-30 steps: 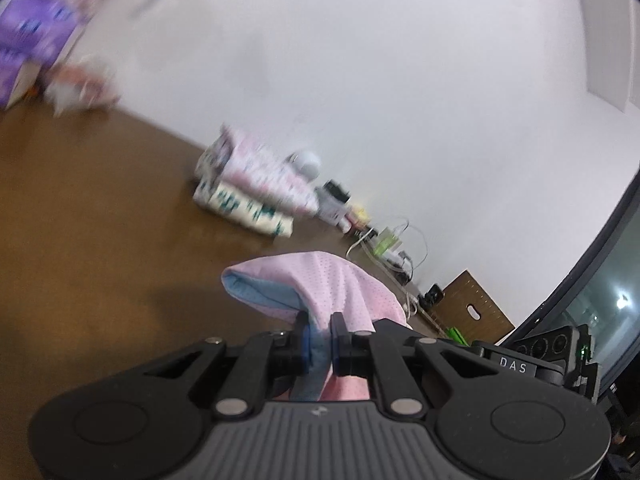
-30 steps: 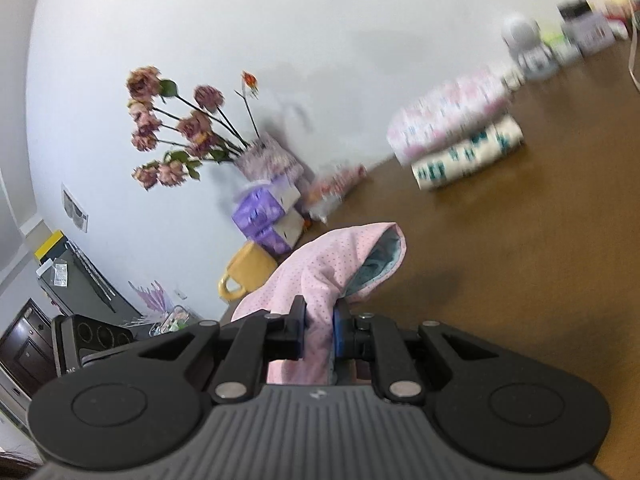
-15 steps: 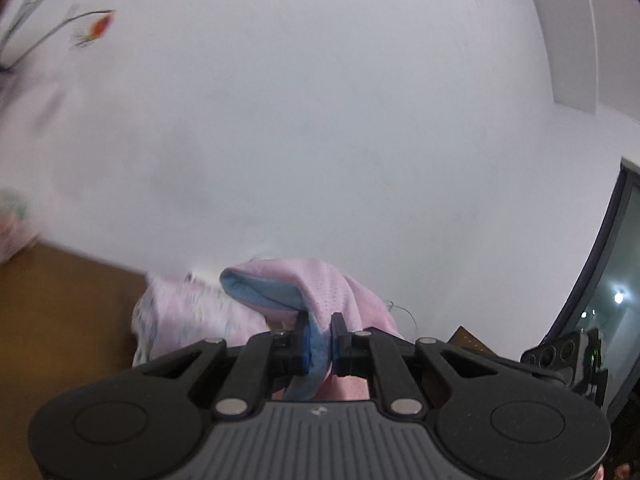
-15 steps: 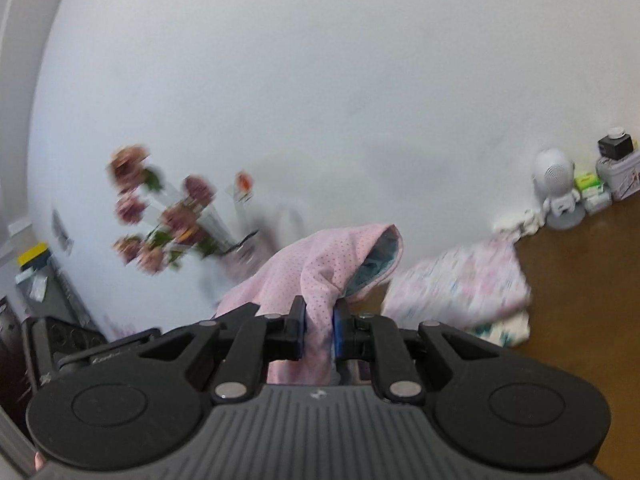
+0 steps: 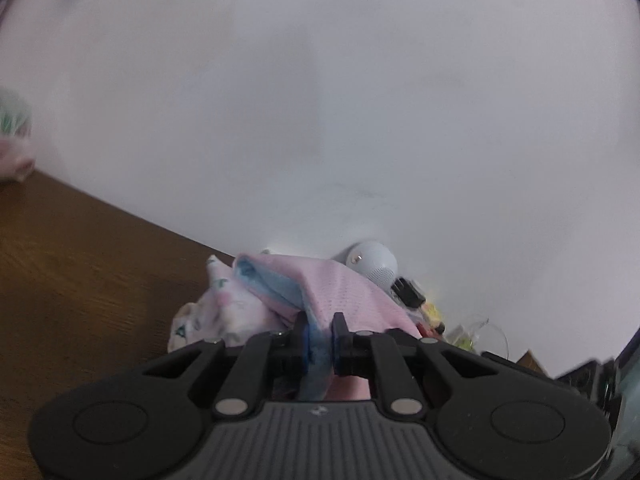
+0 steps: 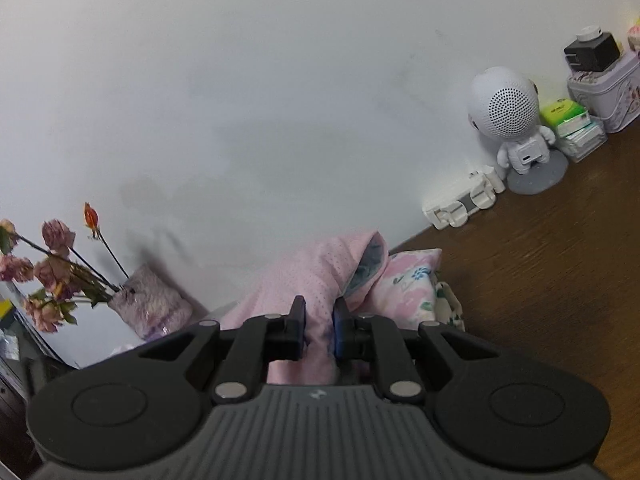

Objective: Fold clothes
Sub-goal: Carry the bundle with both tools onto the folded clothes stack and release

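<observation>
A pink mesh garment [image 5: 344,292] with a light blue lining is pinched in my left gripper [image 5: 320,336]; the jaws are opening slightly, with the cloth still pressed between the pads. In the right wrist view the same pink garment [image 6: 316,276] bunches up between the pads of my right gripper [image 6: 319,328], which is shut on it. A stack of folded floral clothes [image 5: 224,312] lies just beyond and under the held cloth, and the floral stack [image 6: 412,280] shows beside the right fingers. Both grippers hover low over the brown wooden table [image 6: 560,280].
A white wall stands close behind the stack. A white robot-shaped speaker [image 6: 508,112], a white plastic bracket [image 6: 460,204], small boxes and a tin [image 6: 600,96] line the wall at right. Dried flowers in a fuzzy vase [image 6: 148,300] stand at left.
Both grippers have carried the pink garment across the table toward the wall. The folded floral stack, far off a second ago, now lies right in front of the fingers.
</observation>
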`<state>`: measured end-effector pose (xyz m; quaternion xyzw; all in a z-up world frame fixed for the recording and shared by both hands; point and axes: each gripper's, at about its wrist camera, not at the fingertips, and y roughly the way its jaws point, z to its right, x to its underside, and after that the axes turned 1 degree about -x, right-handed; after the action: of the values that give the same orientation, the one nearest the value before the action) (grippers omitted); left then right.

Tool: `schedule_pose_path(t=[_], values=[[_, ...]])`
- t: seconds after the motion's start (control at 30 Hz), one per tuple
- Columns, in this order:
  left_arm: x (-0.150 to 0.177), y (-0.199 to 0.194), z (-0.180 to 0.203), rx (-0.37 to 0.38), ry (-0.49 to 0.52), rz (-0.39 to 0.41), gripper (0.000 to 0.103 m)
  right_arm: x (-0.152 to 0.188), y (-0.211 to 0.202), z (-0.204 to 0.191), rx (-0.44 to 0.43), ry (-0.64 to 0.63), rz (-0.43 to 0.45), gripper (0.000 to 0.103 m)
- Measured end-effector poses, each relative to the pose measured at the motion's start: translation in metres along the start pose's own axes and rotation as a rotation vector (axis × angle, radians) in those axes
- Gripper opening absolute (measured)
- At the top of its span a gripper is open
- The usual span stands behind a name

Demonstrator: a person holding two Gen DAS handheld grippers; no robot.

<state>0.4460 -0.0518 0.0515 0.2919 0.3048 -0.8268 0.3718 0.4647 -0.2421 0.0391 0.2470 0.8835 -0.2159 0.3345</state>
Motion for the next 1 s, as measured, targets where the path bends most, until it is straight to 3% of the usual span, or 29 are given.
schedule_pose_path(t=[0.13, 0.23, 0.4, 0.5, 0.57, 0.7, 0.83, 1.0], values=[[0.004, 0.004, -0.007, -0.008, 0.002, 0.037, 0.014, 0.004, 0.006, 0.004, -0.018, -0.007, 0.048, 0.013], [0.006, 0.008, -0.002, -0.028, 0.026, 0.039, 0.026, 0.002, 0.005, 0.002, 0.006, -0.029, 0.052, 0.016], [0.004, 0.003, 0.0, -0.061, 0.031, 0.065, 0.062, 0.002, -0.002, 0.0, 0.045, -0.051, 0.078, 0.039], [0.005, -0.006, 0.007, -0.165, 0.087, 0.065, 0.079, 0.0, -0.012, -0.006, 0.072, -0.08, 0.099, 0.047], [0.008, -0.01, 0.015, -0.217, 0.142, 0.064, 0.086, -0.001, -0.019, -0.013, 0.096, -0.119, 0.108, 0.058], [0.006, -0.024, 0.027, -0.259, 0.23, 0.072, 0.098, 0.001, -0.029, -0.038, 0.133, -0.257, 0.117, 0.081], [0.015, -0.027, 0.036, -0.265, 0.304, 0.101, 0.103, 0.012, -0.033, -0.066, 0.174, -0.413, 0.128, 0.103], [0.03, -0.037, 0.042, -0.311, 0.37, 0.112, 0.103, 0.025, -0.037, -0.081, 0.204, -0.49, 0.129, 0.103]])
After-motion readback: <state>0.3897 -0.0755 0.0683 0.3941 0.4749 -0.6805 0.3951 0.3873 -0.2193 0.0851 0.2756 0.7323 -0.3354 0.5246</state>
